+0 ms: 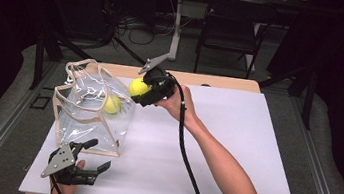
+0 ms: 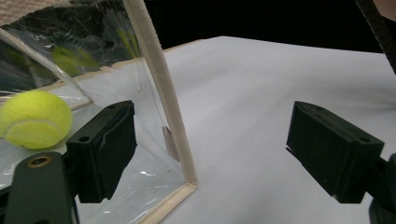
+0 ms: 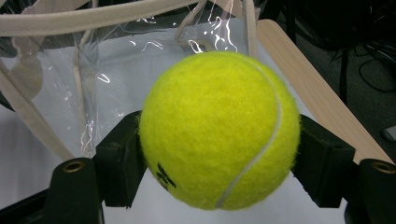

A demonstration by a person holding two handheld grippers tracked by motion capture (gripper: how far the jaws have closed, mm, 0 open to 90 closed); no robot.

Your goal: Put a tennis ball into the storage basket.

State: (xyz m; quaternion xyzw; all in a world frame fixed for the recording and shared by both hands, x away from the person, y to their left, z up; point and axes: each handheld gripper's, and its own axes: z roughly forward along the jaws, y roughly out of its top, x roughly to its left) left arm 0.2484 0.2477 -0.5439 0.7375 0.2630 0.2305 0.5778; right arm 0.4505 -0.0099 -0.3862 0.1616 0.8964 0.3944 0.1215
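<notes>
Tennis ball (image 3: 219, 130) clamped between right gripper (image 1: 144, 92) jaws, held just beside upper edge of clear bag (image 1: 87, 116), above white table (image 1: 233, 150). Second ball (image 1: 112, 104) already inside bag. Left gripper (image 1: 88, 164) low at bag's near corner, jaws spread wide, gripping nothing. Step in hand, likely: carrying ball to bag mouth. Next move calls for clearing cloth rim (image 2: 161, 79), centring over opening, then releasing.
</notes>
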